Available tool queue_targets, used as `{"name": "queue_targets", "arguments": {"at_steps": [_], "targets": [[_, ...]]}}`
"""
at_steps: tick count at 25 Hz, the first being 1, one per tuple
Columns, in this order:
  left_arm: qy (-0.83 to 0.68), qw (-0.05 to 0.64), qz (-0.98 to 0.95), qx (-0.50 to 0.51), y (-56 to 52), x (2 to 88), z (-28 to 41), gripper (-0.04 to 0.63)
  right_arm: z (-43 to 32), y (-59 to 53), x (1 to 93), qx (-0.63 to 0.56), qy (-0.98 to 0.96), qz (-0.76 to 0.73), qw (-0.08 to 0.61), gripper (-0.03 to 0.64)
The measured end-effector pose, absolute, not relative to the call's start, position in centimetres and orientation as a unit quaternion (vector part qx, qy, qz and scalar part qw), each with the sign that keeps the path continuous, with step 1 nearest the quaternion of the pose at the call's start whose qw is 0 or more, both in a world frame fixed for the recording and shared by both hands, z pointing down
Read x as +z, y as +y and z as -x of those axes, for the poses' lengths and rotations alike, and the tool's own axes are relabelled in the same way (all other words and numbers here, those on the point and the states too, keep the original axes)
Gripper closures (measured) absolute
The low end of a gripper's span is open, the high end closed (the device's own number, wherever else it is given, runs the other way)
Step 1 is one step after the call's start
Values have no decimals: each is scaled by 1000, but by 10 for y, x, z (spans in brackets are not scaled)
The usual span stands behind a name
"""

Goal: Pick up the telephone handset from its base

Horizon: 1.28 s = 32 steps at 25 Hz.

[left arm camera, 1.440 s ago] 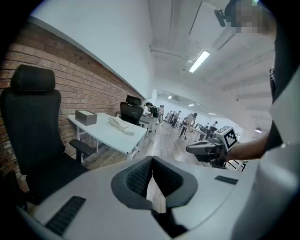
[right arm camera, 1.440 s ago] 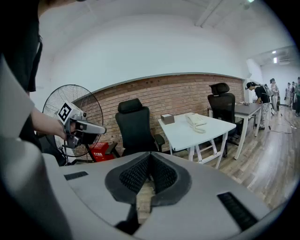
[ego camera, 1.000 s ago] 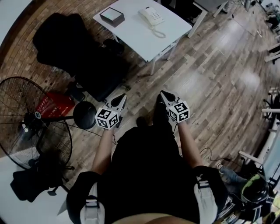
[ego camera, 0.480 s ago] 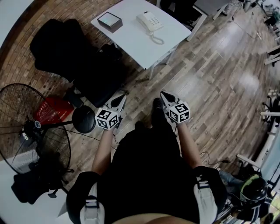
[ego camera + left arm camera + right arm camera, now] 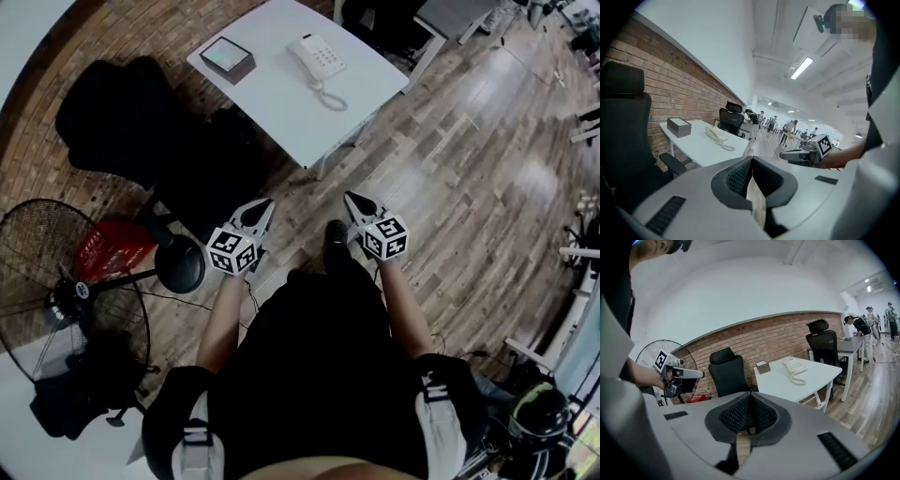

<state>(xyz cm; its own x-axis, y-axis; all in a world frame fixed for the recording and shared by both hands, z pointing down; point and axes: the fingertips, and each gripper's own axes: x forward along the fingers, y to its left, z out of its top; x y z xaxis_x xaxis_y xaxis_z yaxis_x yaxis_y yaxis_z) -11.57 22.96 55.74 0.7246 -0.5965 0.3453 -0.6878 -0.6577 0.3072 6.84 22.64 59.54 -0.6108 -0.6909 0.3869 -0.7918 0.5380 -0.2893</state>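
White tabletop sat well ahead of both tools, across open floor. Telephone lay on its far half. The handset was seated on the base, long axis apparently running diagonally, though it was too small to be sure. Left tool and right tool were both closed, nothing between the jaws. Phone lay ahead, roughly between their lines, marginally nearer the right tool.

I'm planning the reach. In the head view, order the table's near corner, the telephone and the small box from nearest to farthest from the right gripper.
From the right gripper:
1. table's near corner, just ahead
2. telephone, mid-table
3. small box, far left corner
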Motion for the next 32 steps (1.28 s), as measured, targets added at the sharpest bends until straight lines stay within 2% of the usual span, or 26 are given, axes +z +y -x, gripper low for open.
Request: {"name": "queue_targets", "arguments": {"at_steps": [5,32], "targets": [[-356,215,-903,112,205,556,99,575,-80,198,590,228,-877,-411,97,620],[-428,220,-871,96,138,559,33,575,-136,103,600,201,-906,-343,143,620]]}}
